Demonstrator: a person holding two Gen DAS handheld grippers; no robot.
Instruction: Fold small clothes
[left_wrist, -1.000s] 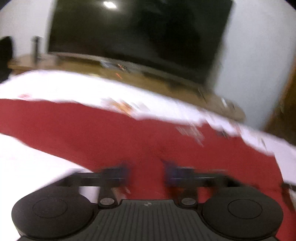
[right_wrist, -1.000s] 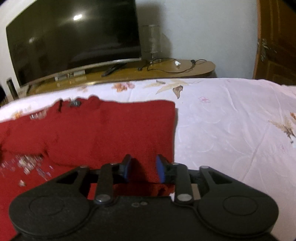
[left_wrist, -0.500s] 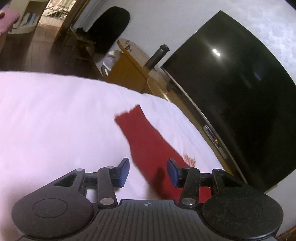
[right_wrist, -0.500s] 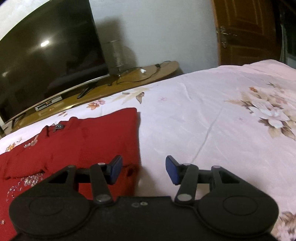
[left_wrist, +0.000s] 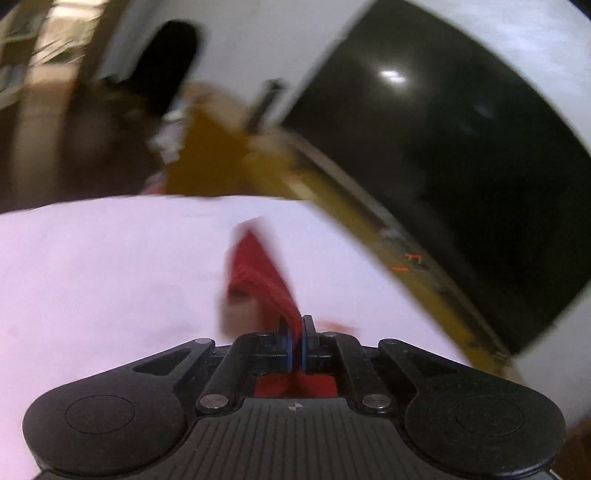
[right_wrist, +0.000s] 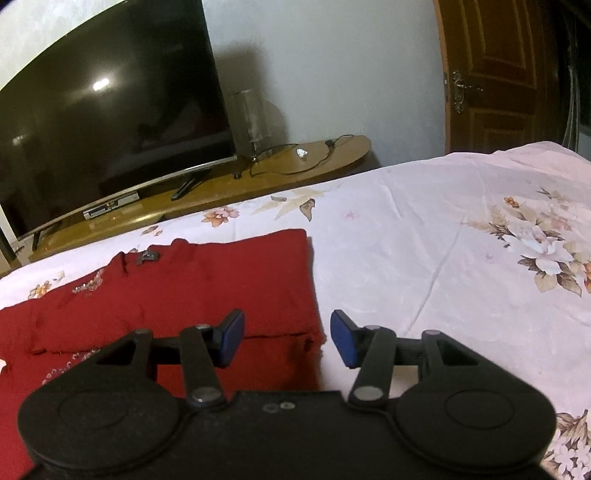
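A small red knit garment (right_wrist: 207, 280) with sequin trim lies partly folded on the floral bedsheet (right_wrist: 443, 229). My right gripper (right_wrist: 287, 338) is open and empty, hovering just above the garment's near right corner. In the blurred left wrist view, my left gripper (left_wrist: 295, 343) is shut on the garment's red sleeve (left_wrist: 258, 273), which rises off the pale sheet (left_wrist: 92, 266) and stretches away from the jaws.
A large curved TV (right_wrist: 103, 122) stands on a low wooden console (right_wrist: 266, 173) beyond the bed, with a glass lamp (right_wrist: 251, 118) and cables. A wooden door (right_wrist: 495, 70) is at the far right. Bare sheet lies right of the garment.
My left gripper has closed on the red sleeve and lifted it, with the view swinging. My right gripper stays open and has drawn slightly back from the garment's corner.
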